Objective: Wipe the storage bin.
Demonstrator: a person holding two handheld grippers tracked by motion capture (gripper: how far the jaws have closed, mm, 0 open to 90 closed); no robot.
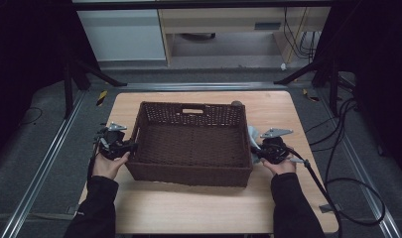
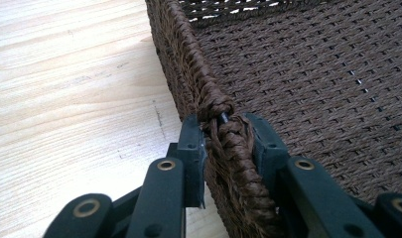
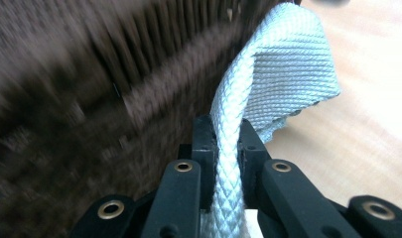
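Note:
A brown wicker basket [image 1: 188, 171] stands in the middle of the wooden table [image 1: 273, 106], and nothing lies in it. My left gripper [image 1: 131, 147] sits at the basket's left side. In the left gripper view, its pads [image 2: 223, 129] are pressed on both sides of the braided rim [image 2: 188, 74]. My right gripper [image 1: 255, 148] is at the basket's right side. It is shut on a pale woven cloth [image 3: 288, 64] that hangs just outside the basket's wall [image 3: 89, 99]. The cloth [image 1: 251, 134] shows as a light patch against the right wall.
A small dark round thing [image 1: 236, 103] rests behind the basket's far right corner. Bare tabletop [image 1: 188, 208] lies in front of the basket. Black cables [image 1: 347, 148] run over the floor to the right. Metal rails flank the table.

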